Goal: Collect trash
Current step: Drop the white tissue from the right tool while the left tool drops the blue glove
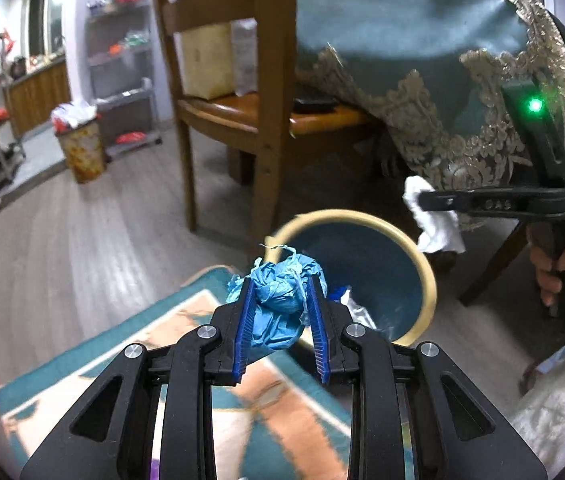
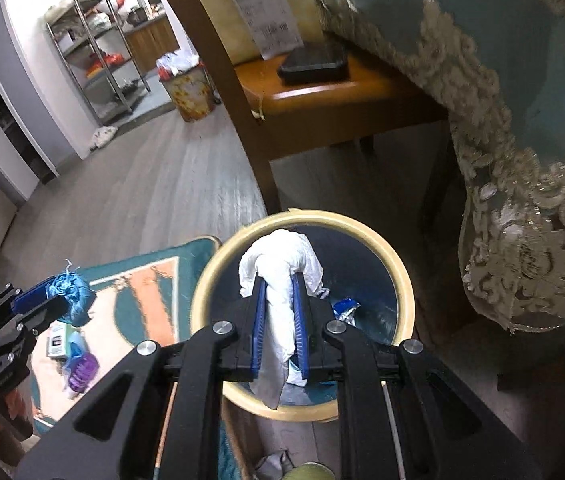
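Directly over the bin's rim [image 2: 402,280], right claw [image 2: 278,286] grips tissue [image 2: 282,256].

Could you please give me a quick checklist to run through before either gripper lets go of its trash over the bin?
1. Right gripper clamped on the white tissue: ok.
2. White tissue above the mouth of the bin: ok in the right wrist view.
3. Left gripper clamped on the blue paper wad: ok.
4. Blue paper wad above the bin mouth: not ok; the right wrist view shows it over the rug, beside the rim.
5. Bin has room: ok; only a few scraps lie at the bottom.
6. Tissue's hanging tail inside the rim: cannot tell.
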Demonstrator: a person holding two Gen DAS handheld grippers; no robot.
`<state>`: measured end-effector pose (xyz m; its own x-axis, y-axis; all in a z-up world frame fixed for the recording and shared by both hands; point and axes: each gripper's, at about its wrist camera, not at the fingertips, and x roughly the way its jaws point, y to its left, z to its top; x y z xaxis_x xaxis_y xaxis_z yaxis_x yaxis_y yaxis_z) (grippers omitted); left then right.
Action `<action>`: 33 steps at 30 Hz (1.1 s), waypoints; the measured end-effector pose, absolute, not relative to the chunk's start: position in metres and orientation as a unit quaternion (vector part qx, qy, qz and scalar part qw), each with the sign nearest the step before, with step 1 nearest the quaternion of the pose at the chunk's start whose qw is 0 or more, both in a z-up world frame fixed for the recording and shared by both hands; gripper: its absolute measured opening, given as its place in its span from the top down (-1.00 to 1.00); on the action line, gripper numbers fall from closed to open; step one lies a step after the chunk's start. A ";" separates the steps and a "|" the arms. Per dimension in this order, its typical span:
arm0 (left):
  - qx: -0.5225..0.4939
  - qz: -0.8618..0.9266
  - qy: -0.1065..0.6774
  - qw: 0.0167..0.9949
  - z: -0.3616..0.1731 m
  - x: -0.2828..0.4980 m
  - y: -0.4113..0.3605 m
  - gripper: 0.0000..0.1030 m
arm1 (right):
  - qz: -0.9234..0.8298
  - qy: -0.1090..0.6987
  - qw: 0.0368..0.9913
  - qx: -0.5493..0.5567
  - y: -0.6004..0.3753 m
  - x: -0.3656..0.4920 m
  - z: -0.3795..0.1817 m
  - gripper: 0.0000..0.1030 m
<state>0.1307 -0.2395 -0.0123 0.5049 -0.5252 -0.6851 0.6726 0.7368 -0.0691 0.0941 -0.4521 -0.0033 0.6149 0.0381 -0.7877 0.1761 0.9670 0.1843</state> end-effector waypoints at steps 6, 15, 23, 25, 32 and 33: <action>0.109 -0.368 0.379 0.842 -0.047 0.138 -0.280 0.46 | -0.052 0.476 0.869 0.126 -0.464 0.104 -0.037 0.76; 0.125 -0.380 0.363 0.842 -0.076 0.141 -0.329 -0.01 | -0.083 0.467 0.865 0.166 -0.491 0.092 -0.043 0.39; 0.106 -0.366 0.365 0.849 -0.072 0.148 -0.319 -0.34 | -0.090 0.466 0.861 0.182 -0.495 0.092 -0.041 0.16; 0.097 -0.364 0.365 0.851 -0.068 0.149 -0.312 -0.34 | -0.089 0.465 0.862 0.179 -0.490 0.094 -0.037 0.16; 0.098 -0.348 0.351 0.864 -0.047 0.140 -0.282 -0.35 | -0.078 0.452 0.873 0.165 -0.468 0.097 -0.015 -0.04; 0.099 -0.345 0.349 0.866 -0.044 0.139 -0.276 -0.35 | -0.077 0.450 0.874 0.166 -0.465 0.097 -0.012 -0.09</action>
<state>0.1393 -0.2761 -0.0437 0.5185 -0.5281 -0.6725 0.6660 0.7427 -0.0696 0.0975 -0.4654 -0.0124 0.5826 0.0142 -0.8126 0.2841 0.9332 0.2200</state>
